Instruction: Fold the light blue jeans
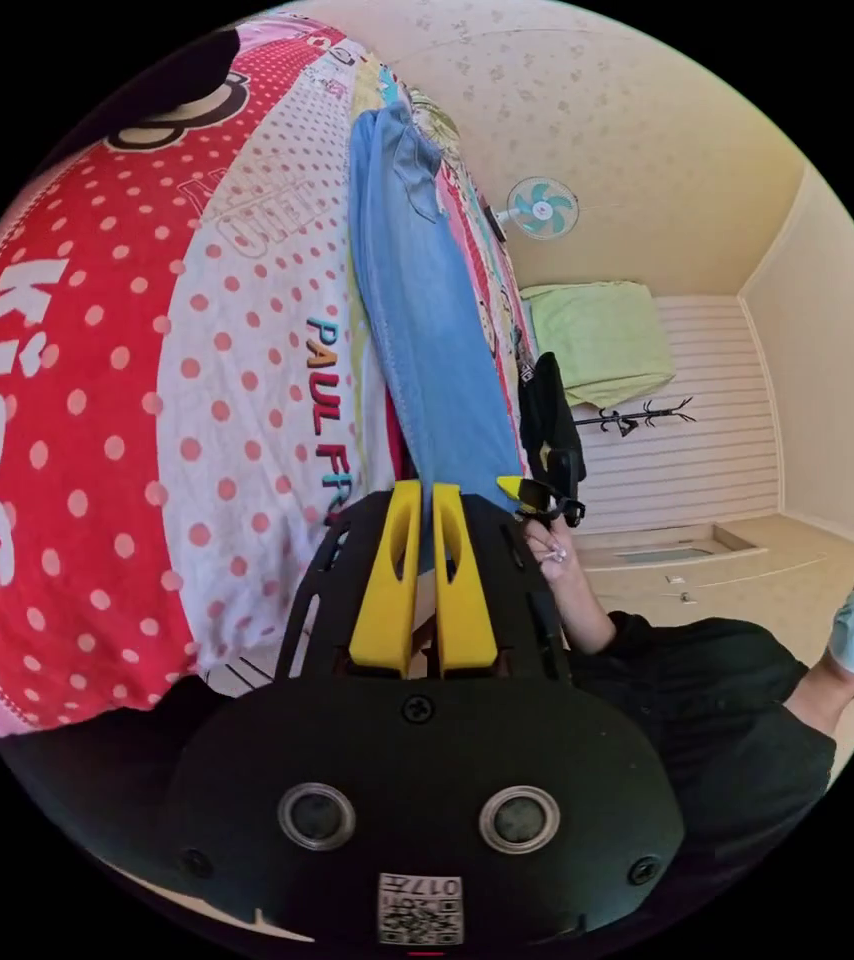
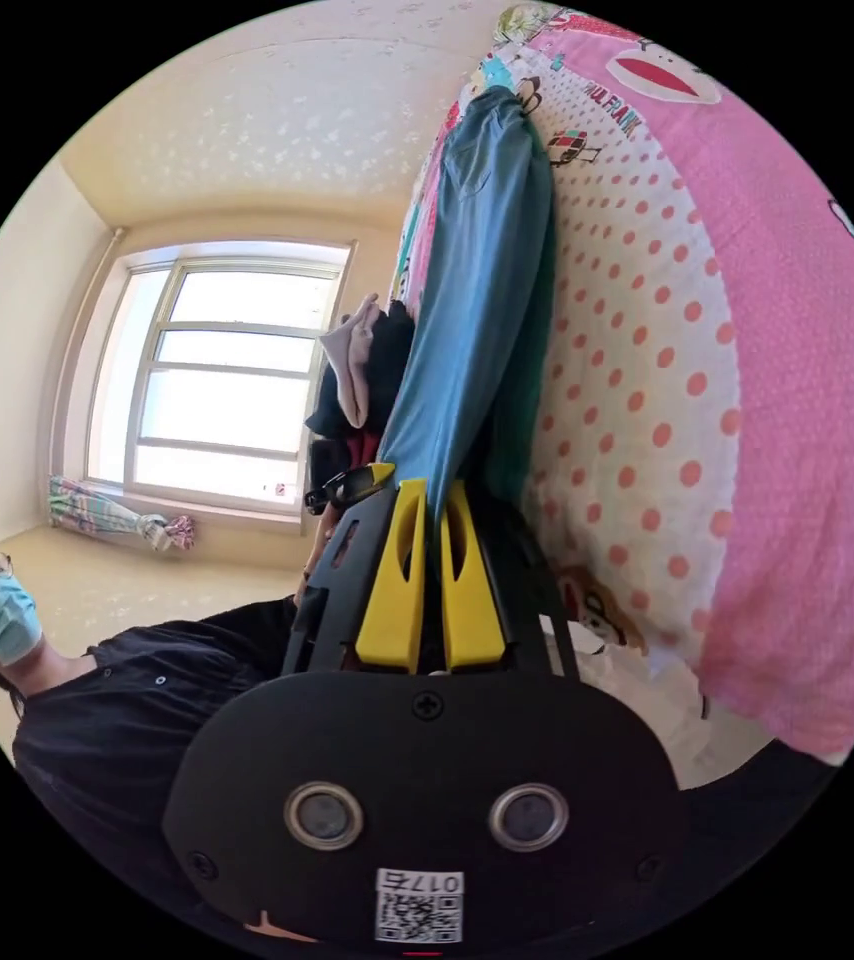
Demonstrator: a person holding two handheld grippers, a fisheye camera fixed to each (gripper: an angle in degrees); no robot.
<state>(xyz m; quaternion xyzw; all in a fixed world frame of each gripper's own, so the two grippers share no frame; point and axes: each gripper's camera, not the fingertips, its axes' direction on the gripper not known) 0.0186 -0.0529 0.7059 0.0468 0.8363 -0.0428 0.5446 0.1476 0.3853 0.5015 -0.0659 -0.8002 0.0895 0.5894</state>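
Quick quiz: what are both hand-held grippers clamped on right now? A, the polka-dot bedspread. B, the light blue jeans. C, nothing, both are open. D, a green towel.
B: the left hand-held gripper and the right hand-held gripper each have yellow jaws closed on the jeans fabric.

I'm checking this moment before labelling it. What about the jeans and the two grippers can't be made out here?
- Left gripper view: the jeans' held end is hidden between the left gripper's jaws.
- Left gripper view: the right gripper is small and edge-on; its grip is unclear.
- Right gripper view: the jeans' near end is hidden by the right gripper.
- Both views: the jeans' far end is too small to read.
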